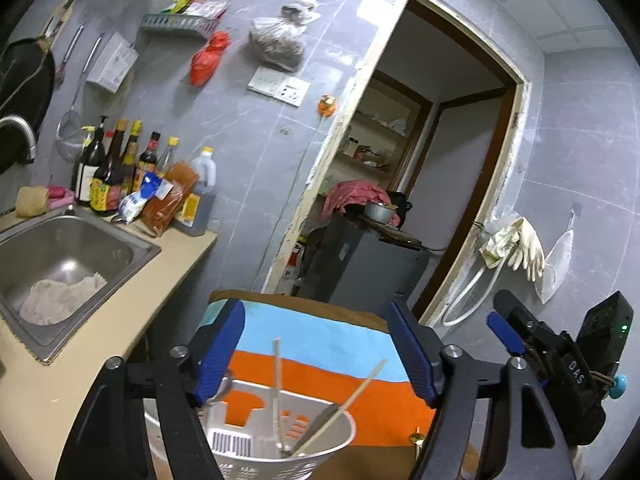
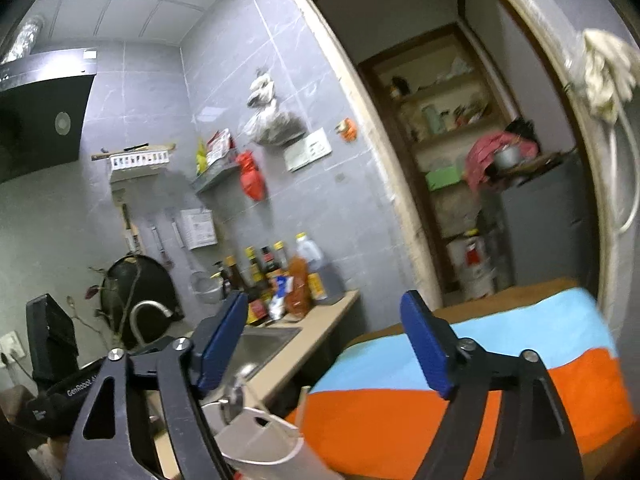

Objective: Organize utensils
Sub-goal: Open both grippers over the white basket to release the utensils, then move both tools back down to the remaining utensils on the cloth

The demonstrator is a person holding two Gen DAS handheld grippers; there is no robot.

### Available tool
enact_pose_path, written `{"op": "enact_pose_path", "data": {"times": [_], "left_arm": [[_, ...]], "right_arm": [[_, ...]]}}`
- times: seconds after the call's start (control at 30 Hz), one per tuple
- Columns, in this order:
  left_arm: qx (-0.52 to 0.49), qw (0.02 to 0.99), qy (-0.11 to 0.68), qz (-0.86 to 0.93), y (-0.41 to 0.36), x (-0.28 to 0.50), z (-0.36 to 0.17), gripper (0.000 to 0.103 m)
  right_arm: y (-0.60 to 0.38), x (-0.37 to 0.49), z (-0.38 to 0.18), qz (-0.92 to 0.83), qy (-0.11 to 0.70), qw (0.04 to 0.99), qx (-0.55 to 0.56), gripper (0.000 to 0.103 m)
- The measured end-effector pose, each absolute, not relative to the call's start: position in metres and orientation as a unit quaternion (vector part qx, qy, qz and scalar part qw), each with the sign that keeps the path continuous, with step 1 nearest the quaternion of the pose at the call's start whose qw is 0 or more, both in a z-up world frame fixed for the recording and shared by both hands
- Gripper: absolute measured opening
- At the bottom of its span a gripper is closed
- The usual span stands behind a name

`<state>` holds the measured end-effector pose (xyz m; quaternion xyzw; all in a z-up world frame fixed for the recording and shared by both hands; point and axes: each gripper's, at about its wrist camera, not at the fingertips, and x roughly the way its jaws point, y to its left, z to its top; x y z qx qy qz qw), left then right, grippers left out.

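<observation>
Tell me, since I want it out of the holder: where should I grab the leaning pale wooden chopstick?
Grip the pale wooden chopstick by its free upper end, coming from above; that end juts clear past the white plastic utensil basket rim, its lower end buried.

The right tongs (image 2: 326, 344) stand wide apart with nothing between their blue pads (image 2: 426, 350). Below them a white plastic basket (image 2: 260, 436) shows its rim, next to a cloth striped light blue and orange (image 2: 400, 412). Beyond lies the counter (image 2: 304, 344) with a steel sink (image 2: 264, 340) and sauce bottles (image 2: 280, 276) against the grey tiled wall. An open doorway (image 2: 460, 140) is at right.
</observation>
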<state>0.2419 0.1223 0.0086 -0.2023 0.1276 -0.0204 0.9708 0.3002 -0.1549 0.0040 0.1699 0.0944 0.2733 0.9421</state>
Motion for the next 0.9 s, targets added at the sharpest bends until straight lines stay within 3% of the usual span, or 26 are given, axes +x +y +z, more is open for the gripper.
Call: {"op": "enact_pose_path", "data": {"times": [0.17, 0.3, 0.43, 0.9], "left_arm": [[-0.187, 0.975, 0.121, -0.028, 0.098, 0.244, 0.014, 0.092], [-0.178, 0.976, 0.119, -0.035, 0.076, 0.245, 0.016, 0.101], [-0.158, 0.979, 0.123, -0.036, 0.049, 0.248, 0.014, 0.102], [-0.109, 0.983, 0.145, -0.036, -0.019, 0.262, -0.005, 0.103]], "right_arm": [[-0.187, 0.288, 0.017, 0.233, 0.082, 0.956, 0.155, 0.092], [-0.215, 0.284, 0.017, 0.21, 0.09, 0.961, 0.154, 0.094], [-0.242, 0.282, 0.013, 0.19, 0.102, 0.964, 0.153, 0.102], [-0.308, 0.287, -0.015, 0.135, 0.14, 0.974, 0.114, 0.102]]}}
